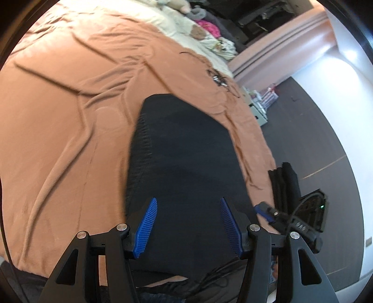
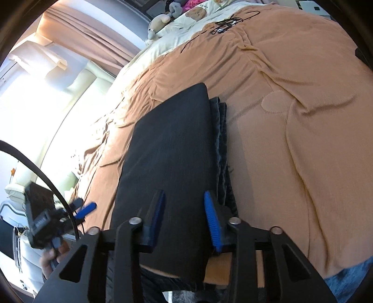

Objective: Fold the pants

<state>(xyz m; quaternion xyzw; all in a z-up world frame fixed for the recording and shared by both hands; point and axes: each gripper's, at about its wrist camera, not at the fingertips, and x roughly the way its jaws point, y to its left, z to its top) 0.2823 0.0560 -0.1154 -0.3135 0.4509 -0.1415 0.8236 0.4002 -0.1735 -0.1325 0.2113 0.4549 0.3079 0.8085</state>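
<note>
The black pants (image 1: 186, 149) lie folded into a long flat panel on the orange bedspread (image 1: 65, 116). My left gripper (image 1: 188, 200) hovers over their near end, jaws wide apart and open, with no cloth pinched. In the right wrist view the same pants (image 2: 167, 144) run away from me, with stacked dark layers (image 2: 222, 144) showing along their right edge. My right gripper (image 2: 184, 194) sits over the near end with its blue pads (image 2: 211, 219) closer together; a gap shows between them and no cloth is squeezed. Each gripper shows at the edge of the other's view (image 1: 263, 212) (image 2: 86, 207).
Pillows and soft toys (image 2: 163, 21) lie at the bed's far end, with a black cable (image 2: 226, 23) on the bedspread. The bed's edge and dark floor (image 1: 314, 139) are to the right in the left view. A hand (image 2: 49, 258) holds the left gripper.
</note>
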